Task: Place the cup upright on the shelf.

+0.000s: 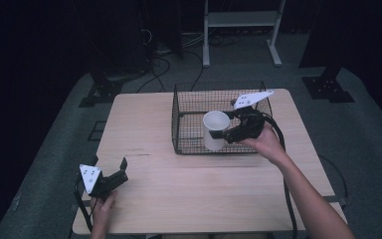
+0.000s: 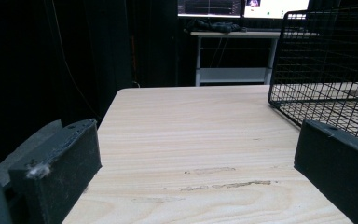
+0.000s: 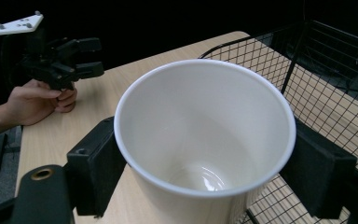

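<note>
A white cup hangs upright, mouth up, over the front part of a black wire basket. My right gripper is shut on it from the right. In the right gripper view both black jaws press the sides of the cup, which is empty inside, with the basket behind and to the right. My left gripper rests low at the table's front left corner, held by a hand, jaws open with nothing between them. In its own view the left gripper looks along the bare wooden table.
The basket stands on the far right half of the table. The left gripper also shows beyond the cup. Behind the table are a white shelf frame, cables on the floor and dark stand bases.
</note>
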`<state>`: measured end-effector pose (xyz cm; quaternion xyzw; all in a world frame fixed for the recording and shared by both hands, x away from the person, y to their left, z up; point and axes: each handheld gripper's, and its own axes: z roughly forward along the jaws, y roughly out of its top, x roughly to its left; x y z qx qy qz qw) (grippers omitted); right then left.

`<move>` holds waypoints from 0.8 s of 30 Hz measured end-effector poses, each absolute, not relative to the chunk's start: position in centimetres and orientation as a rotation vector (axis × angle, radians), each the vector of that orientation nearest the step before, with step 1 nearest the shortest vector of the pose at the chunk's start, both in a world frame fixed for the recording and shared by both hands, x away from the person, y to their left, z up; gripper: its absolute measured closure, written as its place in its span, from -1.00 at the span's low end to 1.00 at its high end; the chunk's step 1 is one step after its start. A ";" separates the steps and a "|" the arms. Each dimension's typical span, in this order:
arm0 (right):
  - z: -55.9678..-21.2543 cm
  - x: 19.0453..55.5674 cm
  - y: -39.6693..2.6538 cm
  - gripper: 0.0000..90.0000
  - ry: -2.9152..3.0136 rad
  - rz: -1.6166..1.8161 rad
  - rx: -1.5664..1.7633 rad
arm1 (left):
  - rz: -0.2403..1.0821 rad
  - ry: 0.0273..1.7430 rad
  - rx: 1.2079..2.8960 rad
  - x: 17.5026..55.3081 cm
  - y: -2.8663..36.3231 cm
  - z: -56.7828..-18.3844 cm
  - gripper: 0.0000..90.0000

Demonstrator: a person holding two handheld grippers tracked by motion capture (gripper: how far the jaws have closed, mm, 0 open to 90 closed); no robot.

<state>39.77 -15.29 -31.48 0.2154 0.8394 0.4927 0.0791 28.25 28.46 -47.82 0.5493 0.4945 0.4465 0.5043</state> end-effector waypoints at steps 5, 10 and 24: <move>-31.3 40.8 -14.9 -0.57 2.496 1.472 0.662 | 1.075 1.194 1.324 28.3 28.5 -47.8 -1.00; -31.2 41.6 -14.6 -0.57 2.491 1.465 0.677 | 1.076 1.193 1.326 28.3 28.5 -47.8 -1.00; -31.0 44.8 -14.1 -0.57 2.460 1.446 0.761 | 1.076 1.195 1.326 28.2 28.5 -47.8 -1.00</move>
